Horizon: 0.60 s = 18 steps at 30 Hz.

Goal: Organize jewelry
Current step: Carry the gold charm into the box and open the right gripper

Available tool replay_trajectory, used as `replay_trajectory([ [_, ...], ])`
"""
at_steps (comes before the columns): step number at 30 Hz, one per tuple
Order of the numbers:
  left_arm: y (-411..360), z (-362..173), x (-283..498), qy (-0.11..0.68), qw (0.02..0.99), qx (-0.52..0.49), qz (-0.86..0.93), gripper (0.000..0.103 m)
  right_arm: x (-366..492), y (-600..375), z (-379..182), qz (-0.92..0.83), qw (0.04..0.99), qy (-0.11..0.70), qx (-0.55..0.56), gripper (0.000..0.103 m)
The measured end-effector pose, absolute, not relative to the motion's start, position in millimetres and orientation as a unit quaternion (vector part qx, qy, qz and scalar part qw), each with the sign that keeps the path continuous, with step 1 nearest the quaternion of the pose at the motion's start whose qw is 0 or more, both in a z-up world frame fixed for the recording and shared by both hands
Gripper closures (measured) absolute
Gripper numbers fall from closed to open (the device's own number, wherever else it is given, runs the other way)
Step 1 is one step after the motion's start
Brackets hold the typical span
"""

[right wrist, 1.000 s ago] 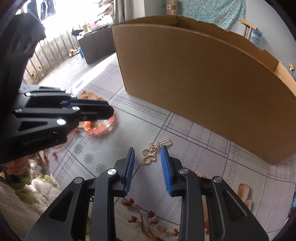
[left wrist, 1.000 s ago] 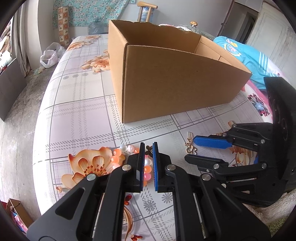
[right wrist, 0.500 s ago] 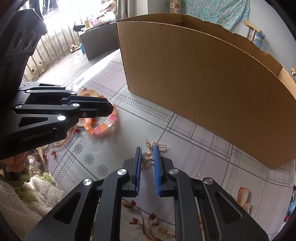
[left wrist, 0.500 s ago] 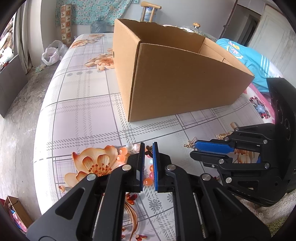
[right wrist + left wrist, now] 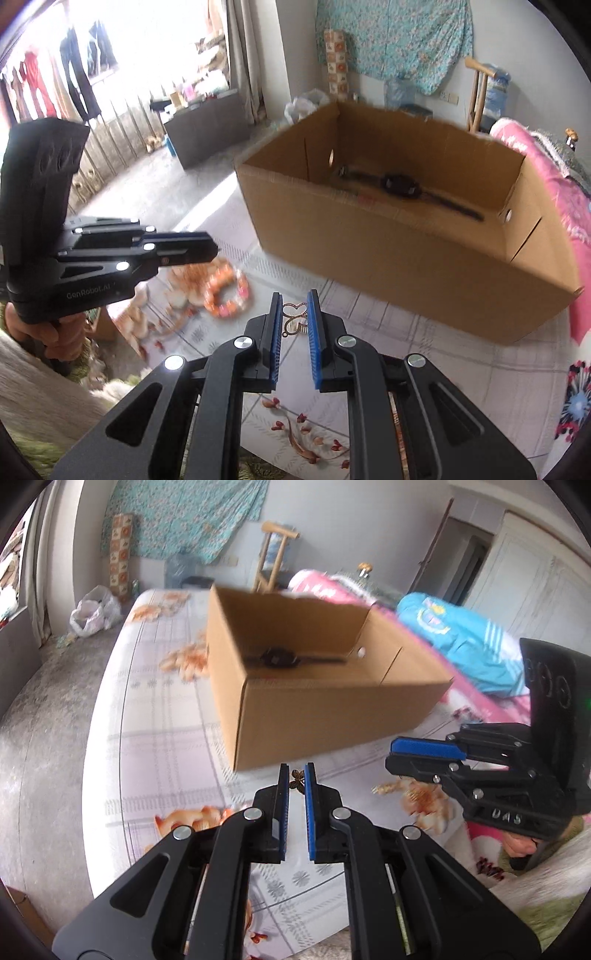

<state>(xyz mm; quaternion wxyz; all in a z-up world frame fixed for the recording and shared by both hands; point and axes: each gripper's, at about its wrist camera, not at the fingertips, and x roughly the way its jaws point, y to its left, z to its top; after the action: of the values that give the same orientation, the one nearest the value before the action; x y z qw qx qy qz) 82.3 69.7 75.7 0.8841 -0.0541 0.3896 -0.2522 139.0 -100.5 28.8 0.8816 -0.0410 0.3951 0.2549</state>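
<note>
With a butterfly charm (image 5: 295,780) pinched in my left fingers (image 5: 296,775) and a gold pendant (image 5: 294,316) in my right fingers (image 5: 294,301), the cardboard box (image 5: 388,254) ahead awaits both drops.

Small bronze butterfly charm (image 5: 296,782), pinched between blue pads at the fingertips, lifted clear of the floral sheet, wings spread, slightly blurred

Gold openwork pendant (image 5: 294,318) with looping heart-like top and a small ribbed bar hanging below, clamped upright between blue pads, off the sheet

Bead bracelet (image 5: 226,293) of orange and pink round beads, lying flat as a ring on the sheet, near the box's front corner

Open cardboard box (image 5: 332,716), brown, standing on the sheet; black wristwatch (image 5: 400,185) laid flat on its floor, strap stretched out
</note>
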Motion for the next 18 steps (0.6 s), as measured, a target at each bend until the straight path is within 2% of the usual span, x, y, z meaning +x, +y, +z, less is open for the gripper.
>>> replay_trajectory([
  [5, 56.4, 120.0, 95.5, 0.328, 0.900, -0.035, -0.285, 0.096, 163.1, -131.2, 76.7, 0.264, 0.897, 0.354, -0.003, 0.090],
  [9, 27.5, 132.7, 138.2, 0.326, 0.895, -0.023, -0.302, 0.096, 219.5, -155.6, 82.0, 0.247, 0.886, 0.391, 0.017, 0.090],
  [14, -26.8, 109.2, 204.8, 0.404, 0.857, -0.017, -0.319, 0.096, 295.6, -172.3, 54.1, 0.216, 0.847, 0.484, 0.043, 0.090],
  [18, -61.0, 83.5, 242.5, 0.457, 0.827, -0.021, -0.326, 0.096, 333.1, -174.9, 28.2, 0.191, 0.829, 0.524, 0.033, 0.089],
])
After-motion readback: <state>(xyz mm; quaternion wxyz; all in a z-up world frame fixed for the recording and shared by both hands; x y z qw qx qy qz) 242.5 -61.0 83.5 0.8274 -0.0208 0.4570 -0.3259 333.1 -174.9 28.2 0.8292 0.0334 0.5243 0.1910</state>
